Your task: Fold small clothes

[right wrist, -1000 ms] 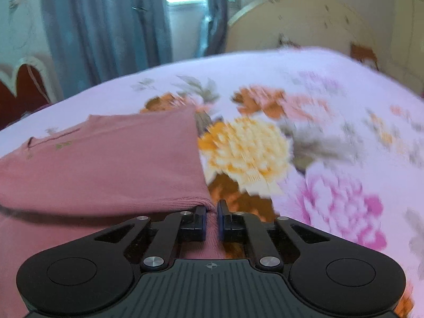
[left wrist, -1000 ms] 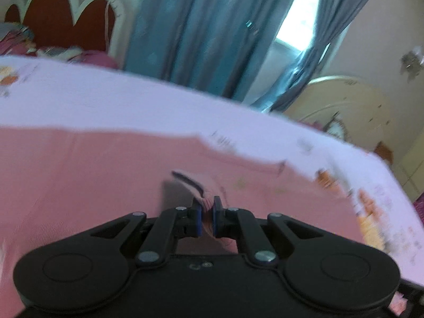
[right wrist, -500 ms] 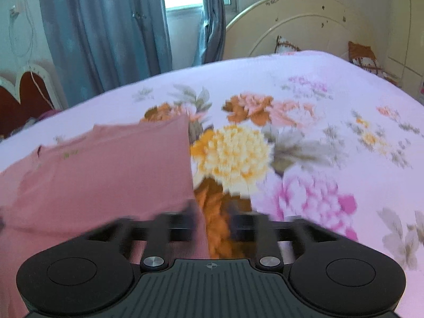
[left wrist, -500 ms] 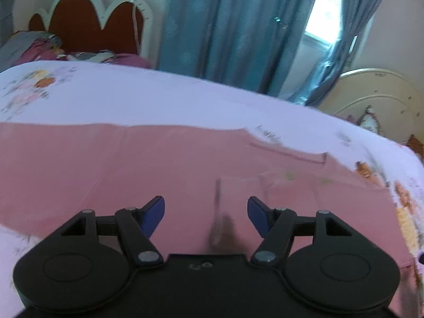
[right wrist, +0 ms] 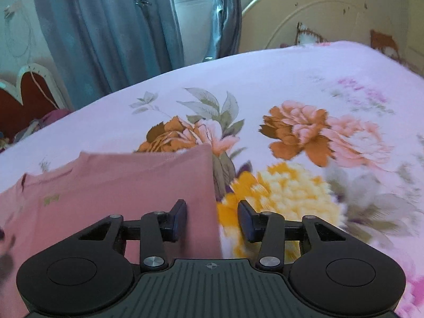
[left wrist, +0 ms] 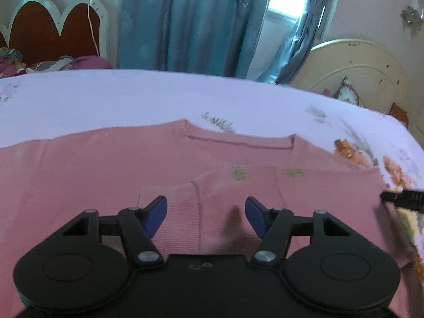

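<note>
A pink knitted sweater lies flat on the floral bedsheet, neckline away from me, with one sleeve folded across its chest. My left gripper is open and empty just above the folded sleeve's cuff. In the right wrist view the sweater shows its straight folded right edge. My right gripper is open and empty over that edge. A tip of the right gripper shows at the far right of the left wrist view.
The bed runs far to the right with large printed flowers. A cream headboard stands at the back right, a red scalloped headboard at the back left, blue curtains between them.
Both grippers were shut on the pink sweater a second ago. Both have opened and let the cloth go. The folded part now lies flat and both grippers have drawn back.
</note>
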The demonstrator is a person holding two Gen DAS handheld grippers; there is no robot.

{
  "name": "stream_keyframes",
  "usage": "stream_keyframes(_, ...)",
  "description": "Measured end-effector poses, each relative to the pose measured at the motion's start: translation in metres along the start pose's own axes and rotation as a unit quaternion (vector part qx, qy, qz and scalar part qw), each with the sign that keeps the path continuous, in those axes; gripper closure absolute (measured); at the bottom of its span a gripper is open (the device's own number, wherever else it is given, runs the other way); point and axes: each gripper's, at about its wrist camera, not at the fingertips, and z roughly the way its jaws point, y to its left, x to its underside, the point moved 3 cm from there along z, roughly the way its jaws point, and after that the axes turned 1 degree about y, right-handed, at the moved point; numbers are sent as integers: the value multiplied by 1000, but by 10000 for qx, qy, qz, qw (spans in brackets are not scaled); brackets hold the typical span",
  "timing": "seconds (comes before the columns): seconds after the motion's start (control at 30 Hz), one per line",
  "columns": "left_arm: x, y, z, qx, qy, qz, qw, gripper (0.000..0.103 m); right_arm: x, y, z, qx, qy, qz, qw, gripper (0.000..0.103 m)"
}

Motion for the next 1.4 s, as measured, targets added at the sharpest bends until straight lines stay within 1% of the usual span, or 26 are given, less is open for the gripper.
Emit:
stream_keyframes(0.1, 5, 7, 8, -152, 47, 16, 9999, 40, -12, 0, 15, -11, -22, 8, 10000, 59)
stream_keyframes(0.13, 8, 9, 10, -191, 52, 53, 9998, 40, -15, 1, 19, 15, -24, -13, 10000, 61)
stream_keyframes(0.17, 9, 8, 8, -214, 14, 128, 9997, 39, -17, 1, 22, 17, -30, -34, 10000, 68)
stream_keyframes(0.2, 10, 6, 8, -247, -4, 239, 9994, 39, -19, 3, 24, -41, -15, -58, 10000, 85)
stream_keyframes(0.23, 11, 4, 8, -273, -9, 312, 9991, 39, -20, 5, 24, -86, -9, -72, 9999, 90)
stream_keyframes(0.27, 11, 3, 6, -286, -8, 332, 9990, 39, -20, 9, 22, -44, -74, -171, 9998, 91)
stream_keyframes(0.3, 10, 4, 4, -290, -8, 314, 9991, 39, -19, 12, 20, 13, -155, -346, 9993, 96)
stream_keyframes(0.37, 8, 3, 2, -290, -49, 307, 9991, 39, -17, 9, 21, 233, -250, -437, 9985, 97)
stream_keyframes(0.4, 7, 3, 1, -300, -65, 314, 9990, 39, -17, 3, 23, 388, -294, -389, 9981, 98)
stream_keyframes(0.43, 8, 4, 3, -315, -45, 323, 9990, 39, -17, -2, 25, 440, -288, -333, 9981, 99)
stream_keyframes(0.47, 10, 5, 7, -339, -12, 348, 9988, 38, -17, -4, 25, 384, -275, -301, 9984, 99)
stream_keyframes(0.53, 11, 4, 7, -401, -66, 478, 9980, 37, -18, 2, 19, 363, -263, -513, 9977, 98)
stream_keyframes(0.57, 11, 3, 6, -403, -56, 469, 9981, 39, -19, 4, 14, 342, -312, -577, 9973, 98)
stream_keyframes(0.67, 7, 2, -2, -329, -114, 320, 9989, 39, -19, 13, -4, 197, -454, -637, 9967, 98)
stream_keyframes(0.7, 6, 0, -5, -294, -157, 320, 9989, 39, -18, 18, -10, 128, -501, -660, 9965, 95)
stream_keyframes(0.77, 3, -5, -7, -259, -191, 393, 9987, 39, -13, 32, -18, -48, -537, -739, 9958, 73)
stream_keyframes(0.8, 3, -7, -7, -240, -183, 422, 9987, 39, -10, 40, -22, -137, -555, -789, 9952, 49)
stream_keyframes(0.83, 3, -9, -7, -227, -173, 446, 9986, 39, -5, 50, -26, -234, -596, -885, 9940, 45)
stream_keyframes(0.9, 5, -10, -7, -234, -140, 477, 9985, 38, 7, 70, -32, -401, -532, -1153, 9911, 45)
stream_keyframes(1.1, 18, -3, -2, -400, 65, 560, 9976, 37, 45, 122, -35, -827, -178, -1616, 9832, 45)
stream_keyframes(1.23, 22, 0, -3, -453, 20, 673, 9967, 36, 66, 150, -36, -1064, -45, -1818, 9776, 45)
stream_keyframes(1.3, 20, 3, -8, -487, 65, 527, 9974, 38, 76, 158, -30, -1024, 53, -2053, 9733, 45)
stream_keyframes(1.33, 19, 5, -12, -498, 66, 448, 9977, 38, 83, 162, -24, -910, 187, -2199, 9711, 45)
stream_keyframes(1.37, 19, 7, -16, -498, 69, 379, 9980, 37, 85, 161, -25, -899, 122, -2213, 9710, 45)
stream_keyframes(1.4, 20, 10, -19, -516, 84, 347, 9980, 37, 85, 160, -26, -890, 151, -2182, 9717, 45)
